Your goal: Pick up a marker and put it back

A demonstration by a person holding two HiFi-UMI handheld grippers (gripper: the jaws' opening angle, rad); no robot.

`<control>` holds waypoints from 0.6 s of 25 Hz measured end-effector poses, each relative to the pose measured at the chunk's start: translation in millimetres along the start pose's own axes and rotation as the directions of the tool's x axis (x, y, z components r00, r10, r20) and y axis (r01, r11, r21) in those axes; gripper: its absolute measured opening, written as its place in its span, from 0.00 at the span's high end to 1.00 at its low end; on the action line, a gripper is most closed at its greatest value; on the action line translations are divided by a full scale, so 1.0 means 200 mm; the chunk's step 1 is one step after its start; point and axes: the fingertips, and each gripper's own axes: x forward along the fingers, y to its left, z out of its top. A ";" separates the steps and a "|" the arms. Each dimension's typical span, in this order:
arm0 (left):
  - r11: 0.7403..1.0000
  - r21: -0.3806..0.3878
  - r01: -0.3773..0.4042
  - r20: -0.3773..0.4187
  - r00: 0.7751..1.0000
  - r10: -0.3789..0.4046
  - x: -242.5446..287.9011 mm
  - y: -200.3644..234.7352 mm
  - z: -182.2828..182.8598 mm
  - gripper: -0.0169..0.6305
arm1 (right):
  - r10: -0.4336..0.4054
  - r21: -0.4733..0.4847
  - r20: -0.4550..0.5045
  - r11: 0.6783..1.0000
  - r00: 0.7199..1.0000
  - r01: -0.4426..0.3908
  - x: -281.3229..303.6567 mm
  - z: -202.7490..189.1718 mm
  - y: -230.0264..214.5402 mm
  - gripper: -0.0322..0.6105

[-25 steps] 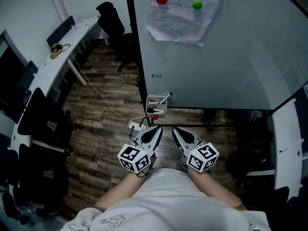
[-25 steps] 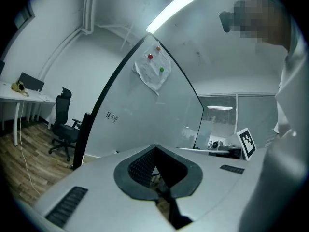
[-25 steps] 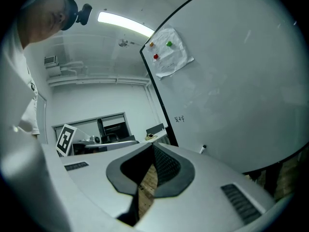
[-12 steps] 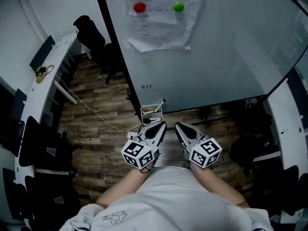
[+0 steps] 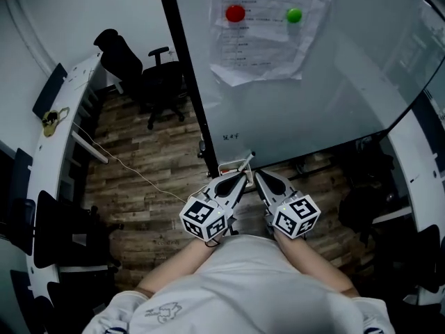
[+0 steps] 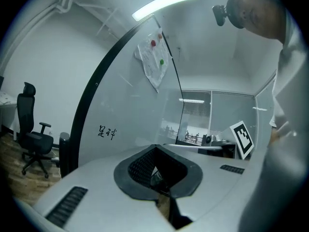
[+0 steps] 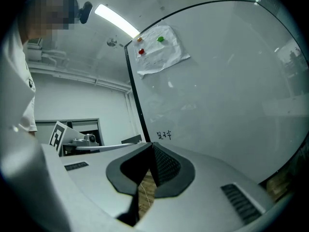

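At the foot of the whiteboard (image 5: 334,89) hangs a small white basket (image 5: 225,168) with a white marker (image 5: 245,160) sticking up out of it at a slant. My left gripper (image 5: 239,178) is shut, its tips just below the basket and partly covering it. My right gripper (image 5: 257,175) is shut beside it, a little right of the marker. In the left gripper view the jaws (image 6: 155,148) meet at their tips with nothing held. In the right gripper view the jaws (image 7: 152,145) also meet, with wood floor showing through the gap behind them.
A sheet of paper (image 5: 268,40) is pinned to the board by a red magnet (image 5: 235,12) and a green magnet (image 5: 295,14). A black office chair (image 5: 142,78) and a curved white desk (image 5: 59,138) stand at the left. A cable (image 5: 132,174) runs over the wood floor.
Both grippers have come forward and closed in on the basket, whose lower part is now hidden by the left tips. The head view has shifted along the board.
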 end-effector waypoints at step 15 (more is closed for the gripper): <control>0.993 -0.042 0.107 -0.088 0.990 -0.110 -0.03 0.26 -0.05 0.97 | -0.124 0.066 -0.043 0.990 0.991 0.127 0.21 -0.14 0.03 0.93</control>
